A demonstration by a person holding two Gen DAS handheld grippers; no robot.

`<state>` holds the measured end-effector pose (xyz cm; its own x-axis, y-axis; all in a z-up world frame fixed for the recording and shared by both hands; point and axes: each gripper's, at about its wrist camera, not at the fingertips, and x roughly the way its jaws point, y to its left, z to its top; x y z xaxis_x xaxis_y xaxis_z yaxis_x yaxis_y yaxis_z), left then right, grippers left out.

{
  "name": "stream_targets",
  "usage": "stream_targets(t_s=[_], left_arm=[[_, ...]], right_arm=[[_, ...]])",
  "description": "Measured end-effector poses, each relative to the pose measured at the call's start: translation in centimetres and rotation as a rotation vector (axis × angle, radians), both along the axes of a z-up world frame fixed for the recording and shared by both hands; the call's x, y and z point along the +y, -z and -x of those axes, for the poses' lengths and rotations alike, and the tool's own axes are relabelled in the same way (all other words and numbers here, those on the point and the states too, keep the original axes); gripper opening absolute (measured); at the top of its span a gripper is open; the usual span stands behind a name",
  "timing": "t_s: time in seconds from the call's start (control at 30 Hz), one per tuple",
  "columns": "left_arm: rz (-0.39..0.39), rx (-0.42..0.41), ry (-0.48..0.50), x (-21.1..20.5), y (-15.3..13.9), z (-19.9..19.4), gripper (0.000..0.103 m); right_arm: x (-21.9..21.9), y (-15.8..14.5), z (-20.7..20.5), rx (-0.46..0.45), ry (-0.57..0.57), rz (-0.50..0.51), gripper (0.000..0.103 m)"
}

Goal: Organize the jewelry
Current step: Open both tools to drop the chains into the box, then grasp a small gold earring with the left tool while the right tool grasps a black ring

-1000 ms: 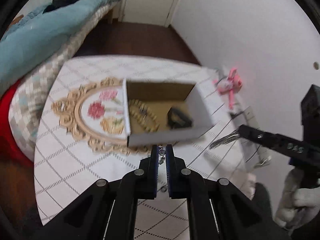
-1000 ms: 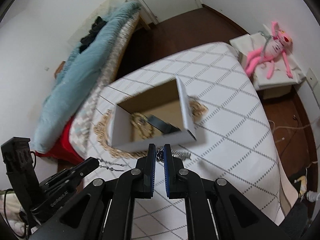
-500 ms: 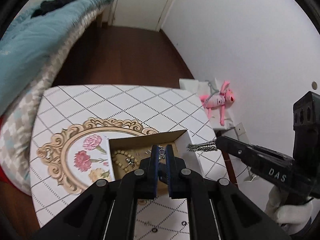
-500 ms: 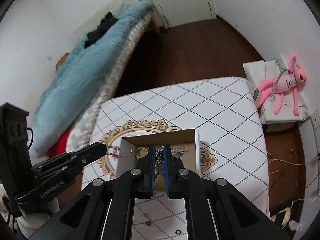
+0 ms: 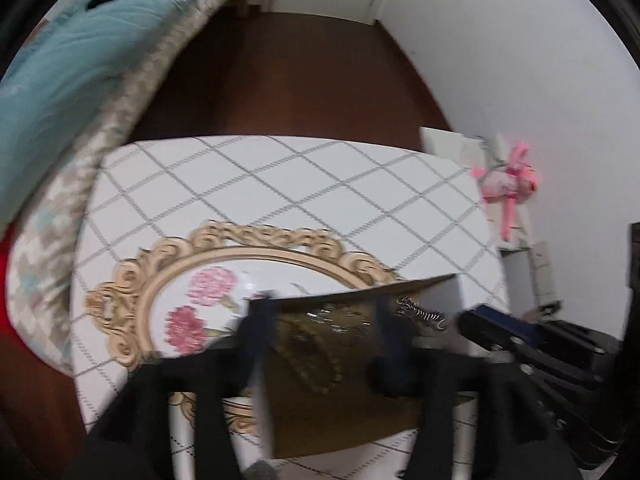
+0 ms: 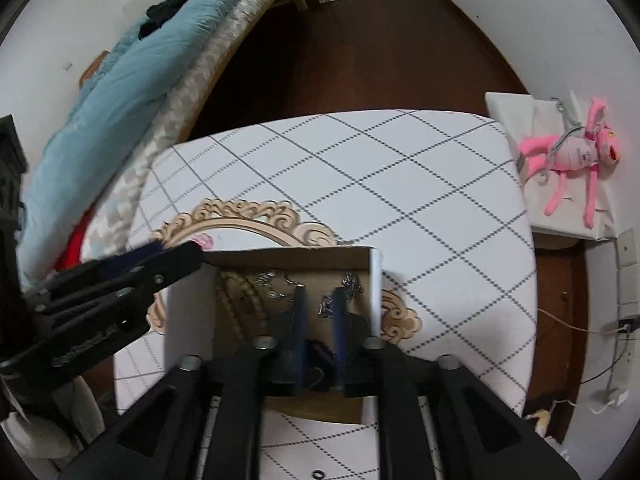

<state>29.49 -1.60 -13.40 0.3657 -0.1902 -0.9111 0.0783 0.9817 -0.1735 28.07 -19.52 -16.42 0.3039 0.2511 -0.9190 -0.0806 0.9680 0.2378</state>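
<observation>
An open cardboard box sits on the white diamond-pattern table. Inside lie a wooden bead bracelet, silver chain pieces and a dark item. My right gripper is open over the box, with a silver chain by its right fingertip. My left gripper is open wide above the box; the view is blurred. A silver chain drapes at the box's right wall. The left gripper shows at the box's left corner in the right wrist view.
A gold-framed floral oval decorates the table under the box. A bed with a teal blanket stands left. A pink plush toy lies on a white stand at right. Small black rings lie near the table's front edge.
Both grippers have opened over the box and let go of their chain pieces. Both have moved lower and closer to the box.
</observation>
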Motion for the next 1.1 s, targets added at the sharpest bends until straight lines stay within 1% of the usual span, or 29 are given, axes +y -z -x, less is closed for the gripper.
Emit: stream_targets(t_s=[0.03,0.07,0.13,0.17,0.2,0.23,0.27,0.3,0.37,0.43,0.5,0.6,0.73,0.87,0.97,1.03,1.1], left_arm=[[-0.025,-0.015,-0.012,0.2,-0.1,0.2,0.076],[-0.057,-0.030,-0.022,0.4,-0.2,0.5,0.076],[-0.096,-0.048,-0.037,0.7,-0.1,1.0,0.076],[-0.109,-0.060,-0.045,0.9,0.0,1.4,0.079],[-0.127,-0.074,-0.050,1.0,0.0,1.9,0.089],[-0.146,-0.086,-0.057,1.2,0.1,2.5,0.095],[-0.155,-0.091,-0.059,1.3,0.2,2.8,0.103],[-0.163,-0.094,-0.059,1.3,0.4,3.3,0.103],[-0.188,-0.095,-0.064,1.4,0.9,4.4,0.103],[-0.193,-0.088,-0.070,1.5,1.5,5.3,0.103],[-0.195,-0.084,-0.076,1.5,1.9,5.9,0.103],[-0.191,-0.085,-0.086,1.7,1.8,6.7,0.103],[-0.180,-0.109,-0.099,1.9,0.4,7.9,0.103],[-0.188,-0.166,-0.114,2.3,-2.3,9.4,0.103],[-0.225,-0.196,-0.127,2.4,-3.9,10.8,0.103],[-0.281,-0.201,-0.149,2.5,-4.5,12.1,0.103],[-0.284,-0.208,-0.154,2.8,-4.5,13.4,0.103]], right_arm=[[-0.1,-0.1,0.2,-0.012,0.002,0.024,0.049],[-0.1,-0.2,0.4,-0.021,0.000,0.034,0.061],[-0.2,-0.4,0.9,-0.034,0.008,0.084,0.066],[-0.2,-0.5,1.2,-0.052,0.008,0.126,0.069],[-0.2,-0.5,1.6,-0.063,0.013,0.170,0.073],[-0.3,-0.5,1.9,-0.067,0.021,0.205,0.084],[-0.3,-0.4,2.1,-0.069,0.023,0.221,0.094],[-0.4,-0.1,2.5,-0.069,0.027,0.244,0.096],[-0.5,0.5,3.2,-0.065,0.030,0.270,0.099],[-0.5,1.3,3.8,-0.061,0.032,0.279,0.102],[-0.4,1.7,4.4,-0.063,0.031,0.282,0.102],[-0.3,1.4,5.3,-0.085,0.042,0.274,0.102],[-0.1,-0.5,6.4,-0.128,0.059,0.253,0.102],[0.0,-2.8,8.0,-0.177,0.072,0.231,0.102],[-0.1,-4.3,9.9,-0.201,0.081,0.196,0.102],[-0.1,-4.5,11.3,-0.202,0.086,0.179,0.102],[0.0,-4.2,12.6,-0.196,0.087,0.170,0.102]])
